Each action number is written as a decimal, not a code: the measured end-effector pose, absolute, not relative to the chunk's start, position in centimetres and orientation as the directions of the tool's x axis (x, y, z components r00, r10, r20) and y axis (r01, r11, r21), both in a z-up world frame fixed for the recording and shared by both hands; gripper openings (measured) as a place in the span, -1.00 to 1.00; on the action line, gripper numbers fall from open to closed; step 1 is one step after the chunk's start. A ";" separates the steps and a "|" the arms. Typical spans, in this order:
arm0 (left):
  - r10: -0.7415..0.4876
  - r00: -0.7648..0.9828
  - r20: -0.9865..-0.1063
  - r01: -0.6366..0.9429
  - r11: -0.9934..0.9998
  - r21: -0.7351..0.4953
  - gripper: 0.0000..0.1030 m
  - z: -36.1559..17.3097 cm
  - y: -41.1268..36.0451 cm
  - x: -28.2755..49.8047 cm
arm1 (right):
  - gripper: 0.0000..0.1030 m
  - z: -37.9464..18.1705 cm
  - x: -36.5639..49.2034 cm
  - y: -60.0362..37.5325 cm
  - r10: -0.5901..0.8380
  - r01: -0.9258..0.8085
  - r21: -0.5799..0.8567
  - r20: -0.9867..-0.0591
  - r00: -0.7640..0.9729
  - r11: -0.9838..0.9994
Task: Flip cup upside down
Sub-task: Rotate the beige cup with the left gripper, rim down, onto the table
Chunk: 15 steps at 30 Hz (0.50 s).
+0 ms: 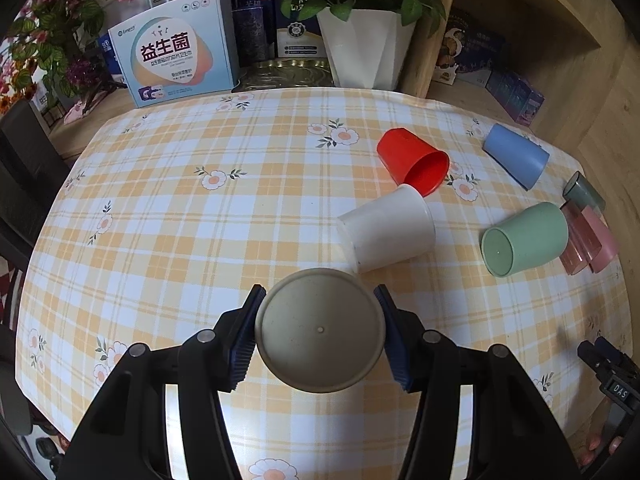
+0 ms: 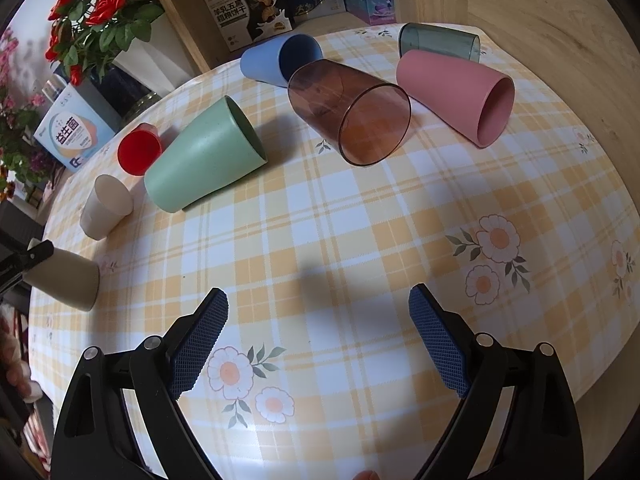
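My left gripper (image 1: 320, 332) is shut on a beige cup (image 1: 320, 330), its flat base facing the camera, above the checked tablecloth (image 1: 180, 220). In the right wrist view the same beige cup (image 2: 66, 278) shows at the far left, rim down near the cloth and tilted, with the left gripper on it. My right gripper (image 2: 318, 340) is open and empty over the cloth (image 2: 360, 240). Several other cups lie on their sides: white (image 1: 390, 232), red (image 1: 414, 162), green (image 1: 524, 240), blue (image 1: 516, 156).
A clear brown cup (image 2: 352, 112), pink cup (image 2: 456, 96) and dark clear cup (image 2: 438, 46) lie at the far right side. A white flower pot (image 1: 366, 52), boxes (image 1: 176, 60) and wooden shelving (image 1: 520, 20) stand behind the table.
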State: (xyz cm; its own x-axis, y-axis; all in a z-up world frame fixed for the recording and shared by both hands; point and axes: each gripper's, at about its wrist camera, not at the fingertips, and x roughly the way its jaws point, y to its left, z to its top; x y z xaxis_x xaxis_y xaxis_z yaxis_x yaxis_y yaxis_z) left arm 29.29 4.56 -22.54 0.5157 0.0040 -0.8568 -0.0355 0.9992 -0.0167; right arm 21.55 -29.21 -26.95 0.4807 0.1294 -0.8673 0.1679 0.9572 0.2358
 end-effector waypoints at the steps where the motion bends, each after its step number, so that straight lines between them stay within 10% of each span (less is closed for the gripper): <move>1: 0.009 0.519 -0.855 -0.039 0.999 -0.013 0.04 -22.6 4.4 29.3 | 0.73 -26.9 21.6 -29.3 0.128 0.169 0.236 -0.867 0.481 0.957; 15: -0.029 0.495 -0.868 -0.046 0.997 -0.060 0.07 -22.6 4.4 29.2 | 0.73 -25.6 21.3 -29.0 0.125 0.156 0.226 -0.865 0.486 0.961</move>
